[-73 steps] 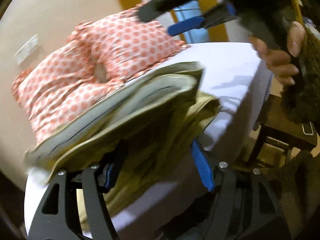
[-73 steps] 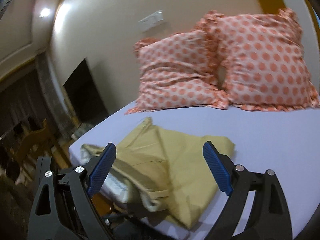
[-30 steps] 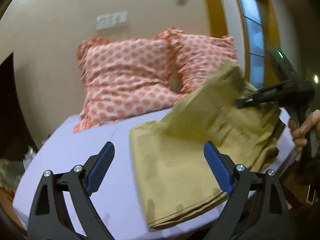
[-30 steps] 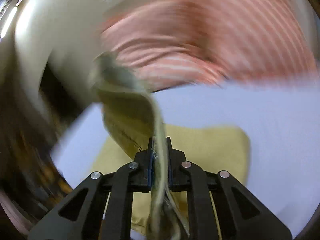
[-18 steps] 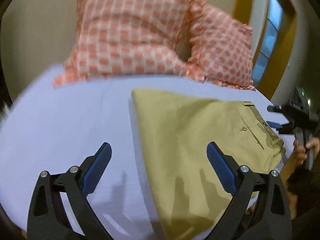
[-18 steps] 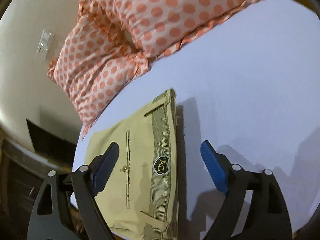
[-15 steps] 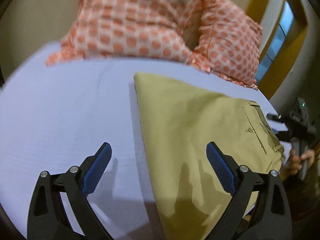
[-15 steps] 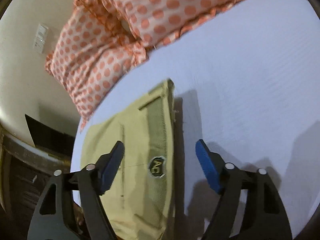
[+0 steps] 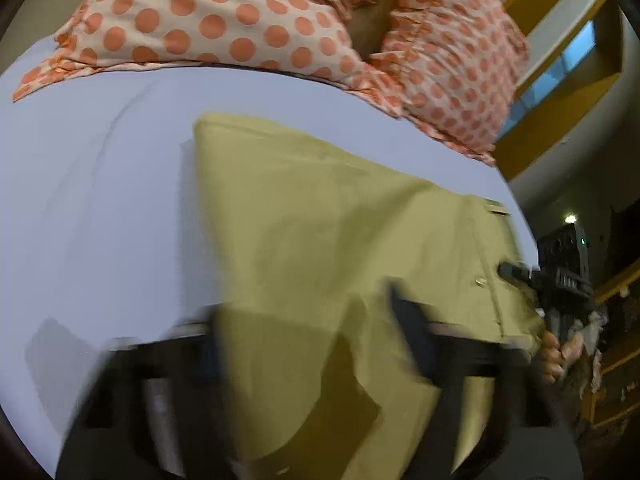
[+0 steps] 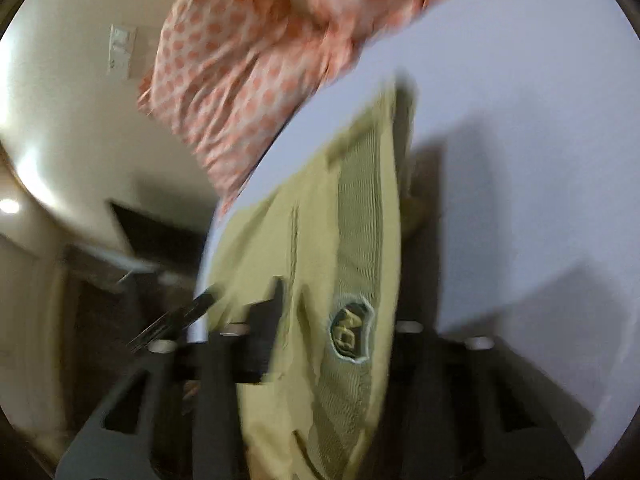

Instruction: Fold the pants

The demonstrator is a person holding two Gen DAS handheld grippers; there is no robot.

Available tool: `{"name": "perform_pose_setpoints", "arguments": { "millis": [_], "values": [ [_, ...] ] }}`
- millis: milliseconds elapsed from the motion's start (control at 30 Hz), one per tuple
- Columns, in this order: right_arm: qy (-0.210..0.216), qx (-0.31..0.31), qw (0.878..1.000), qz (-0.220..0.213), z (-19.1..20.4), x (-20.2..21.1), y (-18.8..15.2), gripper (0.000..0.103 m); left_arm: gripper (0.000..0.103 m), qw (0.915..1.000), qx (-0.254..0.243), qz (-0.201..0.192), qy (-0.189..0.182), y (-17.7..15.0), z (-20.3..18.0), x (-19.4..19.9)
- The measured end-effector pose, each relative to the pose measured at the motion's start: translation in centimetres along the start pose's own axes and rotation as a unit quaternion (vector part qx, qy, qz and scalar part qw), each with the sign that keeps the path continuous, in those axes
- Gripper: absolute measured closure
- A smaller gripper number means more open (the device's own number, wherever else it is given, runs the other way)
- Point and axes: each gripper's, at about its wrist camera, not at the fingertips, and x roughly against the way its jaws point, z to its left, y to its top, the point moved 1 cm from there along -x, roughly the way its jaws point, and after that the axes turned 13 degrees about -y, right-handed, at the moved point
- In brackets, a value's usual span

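The khaki pants [image 9: 320, 240] lie folded flat on the lavender bed sheet [image 9: 100, 200]. In the left wrist view my left gripper [image 9: 312, 344] is blurred by motion, its jaws apart over the near edge of the pants. The right gripper shows there at the far right, at the waistband end [image 9: 560, 292]. In the right wrist view the pants [image 10: 320, 260] show their ribbed waistband and an AC badge [image 10: 350, 332]. My right gripper [image 10: 340, 344] is blurred too, jaws apart with the waistband between them.
Two orange polka-dot pillows [image 9: 260, 20] stand against the wall at the head of the bed and also show in the right wrist view [image 10: 240, 60]. The bed edge drops off just right of the pants. A dark fireplace opening [image 10: 152, 232] sits by the wall.
The right gripper laid the raised half of the pants down and opened. Both grippers have since dropped lower and closer to the pants, and both views are now blurred by motion.
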Motion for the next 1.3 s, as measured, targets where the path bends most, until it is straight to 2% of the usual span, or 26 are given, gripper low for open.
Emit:
{"name": "perform_pose_setpoints", "arguments": {
  "millis": [67, 167, 333, 367, 400, 433, 467, 500, 533, 600, 667, 700, 733, 767, 800, 867, 900, 933, 967, 1000, 1033, 1067, 1100, 1167, 1233, 1300],
  "values": [
    [0.022, -0.009, 1.0, 0.004, -0.1, 0.2, 0.4, 0.087, 0.091, 0.9999, 0.0, -0.002, -0.011, 0.4, 0.0, 0.5],
    [0.041, -0.008, 0.999, -0.012, 1.2, 1.3, 2.5, 0.088, 0.096, 0.9998, -0.01, -0.014, 0.0, 2.6, -0.8, 1.2],
    [0.03, 0.003, 0.996, -0.08, 3.4, 3.2, 8.1, 0.089, 0.096, 0.9941, -0.059, -0.063, 0.066, 7.7, -2.7, -0.1],
    [0.008, -0.002, 0.995, -0.098, 3.1, 3.1, 9.4, 0.089, 0.09, 0.9914, -0.066, -0.067, 0.091, 8.8, -2.6, -1.2],
    [-0.084, 0.008, 0.989, -0.12, 2.4, 2.1, 11.0, 0.088, 0.089, 0.9874, -0.069, -0.064, 0.127, 9.5, -2.5, -2.4],
    [-0.084, 0.008, 0.989, -0.12, 2.4, 2.1, 11.0, 0.081, 0.086, 0.9819, -0.07, -0.058, 0.166, 10.0, -2.1, -3.3],
    [-0.132, 0.011, 0.984, -0.116, 2.0, 1.4, 11.3, 0.073, 0.086, 0.9718, -0.073, -0.048, 0.219, 10.2, -1.7, -4.2],
    [-0.192, 0.012, 0.975, -0.107, 1.3, 1.0, 11.3, 0.071, 0.085, 0.9649, -0.077, -0.045, 0.247, 10.1, -1.4, -4.3],
    [-0.215, 0.011, 0.971, -0.106, 0.9, 1.2, 11.4, 0.071, 0.084, 0.9627, -0.079, -0.052, 0.253, 9.8, -1.3, -3.8],
    [-0.213, 0.01, 0.966, -0.144, 0.1, 3.5, 11.0, 0.061, 0.081, 0.9662, -0.082, -0.082, 0.23, 8.4, -1.8, -1.7],
    [-0.21, 0.034, 0.957, -0.197, 1.3, 6.1, 9.2, 0.037, 0.071, 0.9783, -0.077, -0.11, 0.158, 6.5, -3.1, 0.4],
    [-0.197, 0.045, 0.958, -0.204, 1.8, 6.6, 8.7, 0.033, 0.066, 0.9817, -0.076, -0.115, 0.131, 5.8, -3.8, 0.7],
    [-0.176, 0.059, 0.961, -0.205, 2.5, 6.8, 8.2, 0.027, 0.056, 0.9851, -0.076, -0.116, 0.102, 5.1, -4.6, 0.8],
    [-0.156, 0.072, 0.965, -0.196, 3.4, 6.6, 7.7, 0.027, 0.051, 0.989, -0.075, -0.109, 0.066, 4.2, -5.7, 0.3],
    [-0.147, 0.086, 0.969, -0.179, 4.1, 5.9, 7.3, 0.027, 0.045, 0.9914, -0.073, -0.098, 0.046, 3.6, -6.3, -0.6],
    [-0.152, 0.097, 0.973, -0.144, 4.6, 4.3, 6.7, 0.021, 0.043, 0.9965, -0.059, -0.055, 0.019, 2.7, -7.0, -3.1],
    [-0.163, 0.094, 0.974, -0.127, 4.5, 3.2, 6.5, 0.02, 0.042, 0.9976, -0.052, -0.039, 0.024, 2.5, -6.9, -4.3],
    [-0.179, 0.087, 0.973, -0.113, 4.0, 2.5, 6.4, 0.02, 0.04, 0.9978, -0.043, -0.02, 0.046, 2.3, -6.6, -5.8],
    [-0.185, 0.079, 0.974, -0.102, 3.6, 1.9, 6.4, 0.02, 0.04, 0.9968, -0.048, -0.016, 0.061, 2.1, -6.7, -6.4],
    [-0.181, 0.077, 0.974, -0.109, 3.6, 2.1, 6.2, 0.02, 0.036, 0.9951, -0.061, -0.024, 0.075, 1.7, -7.2, -6.4],
    [-0.183, 0.074, 0.974, -0.112, 3.6, 2.6, 5.8, 0.02, 0.024, 0.992, -0.069, -0.023, 0.103, 1.4, -7.6, -6.3],
    [-0.195, 0.072, 0.971, -0.115, 3.7, 3.3, 5.2, 0.02, 0.018, 0.9866, -0.075, -0.023, 0.143, 0.8, -8.1, -6.0],
    [-0.212, 0.074, 0.966, -0.128, 4.0, 4.2, 4.4, 0.019, 0.016, 0.9826, -0.079, -0.027, 0.166, 0.2, -8.4, -5.5],
    [-0.24, 0.089, 0.954, -0.159, 5.0, 5.2, 2.6, 0.003, 0.002, 0.9758, -0.078, -0.036, 0.201, -1.2, -8.8, -4.4],
    [-0.25, 0.113, 0.943, -0.186, 6.1, 5.6, 0.4, 0.001, 0.002, 0.9714, -0.066, -0.036, 0.225, -3.2, -8.7, -3.2],
    [-0.285, 0.155, 0.925, -0.198, 7.4, 4.9, -2.7, 0.001, 0.002, 0.9742, -0.05, -0.026, 0.218, -5.0, -7.9, -2.4]
  ]
}}
